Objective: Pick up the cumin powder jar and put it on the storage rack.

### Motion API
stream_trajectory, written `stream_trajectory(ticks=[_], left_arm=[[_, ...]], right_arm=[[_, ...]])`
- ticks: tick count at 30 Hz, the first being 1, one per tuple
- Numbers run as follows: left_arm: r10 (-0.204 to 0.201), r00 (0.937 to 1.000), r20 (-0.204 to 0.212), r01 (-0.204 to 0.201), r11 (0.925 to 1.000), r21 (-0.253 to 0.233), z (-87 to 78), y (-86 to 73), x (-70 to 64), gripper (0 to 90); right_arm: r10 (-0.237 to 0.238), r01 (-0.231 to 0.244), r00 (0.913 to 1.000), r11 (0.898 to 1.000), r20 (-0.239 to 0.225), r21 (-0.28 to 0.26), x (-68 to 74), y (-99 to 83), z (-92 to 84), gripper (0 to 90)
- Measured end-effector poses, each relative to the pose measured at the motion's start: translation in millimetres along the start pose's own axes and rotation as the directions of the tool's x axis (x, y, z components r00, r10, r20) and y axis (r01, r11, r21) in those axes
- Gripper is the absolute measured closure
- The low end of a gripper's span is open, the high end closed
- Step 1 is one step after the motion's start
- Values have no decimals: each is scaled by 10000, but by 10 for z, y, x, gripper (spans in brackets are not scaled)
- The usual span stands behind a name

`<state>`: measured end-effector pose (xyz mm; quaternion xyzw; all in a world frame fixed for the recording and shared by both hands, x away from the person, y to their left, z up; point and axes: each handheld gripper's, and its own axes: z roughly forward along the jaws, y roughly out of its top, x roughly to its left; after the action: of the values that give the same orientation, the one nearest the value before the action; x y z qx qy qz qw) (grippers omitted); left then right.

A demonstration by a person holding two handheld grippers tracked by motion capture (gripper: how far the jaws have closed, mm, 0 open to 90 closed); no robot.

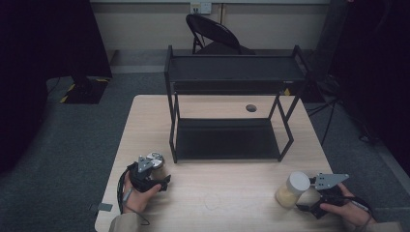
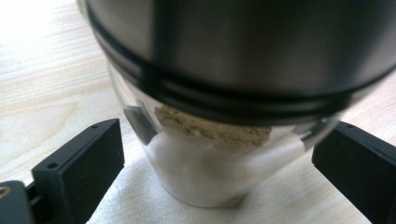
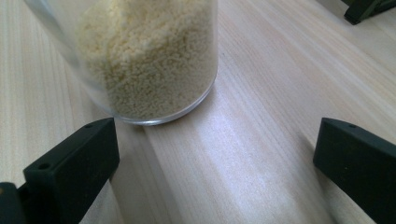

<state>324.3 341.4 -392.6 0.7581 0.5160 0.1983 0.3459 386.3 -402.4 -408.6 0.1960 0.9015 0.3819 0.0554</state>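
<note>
The jar of brown powder (image 2: 210, 140) is set on the surface in front of the black rack (image 1: 232, 111), between the wide-open left fingers (image 2: 79, 163), and could be tipped over if it is squeezed off-centre.

1. A clear jar (image 3: 140, 60) full of tiny yellow grains stands on the wooden table (image 3: 261, 140) at about 11 o'clock.
2. The right gripper (image 3: 215, 172) has its two black jaws wide apart, at 7 and 4 o'clock.
3. Nothing sits between them.
</note>
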Motion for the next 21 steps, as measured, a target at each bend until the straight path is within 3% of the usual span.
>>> stream_trajectory(ticks=[21], left_arm=[[91,10000,25,-91,9998,-165,28,31,25,209]], right_arm=[[5,-5,10000,10000,-1,1,0,0,0,0]])
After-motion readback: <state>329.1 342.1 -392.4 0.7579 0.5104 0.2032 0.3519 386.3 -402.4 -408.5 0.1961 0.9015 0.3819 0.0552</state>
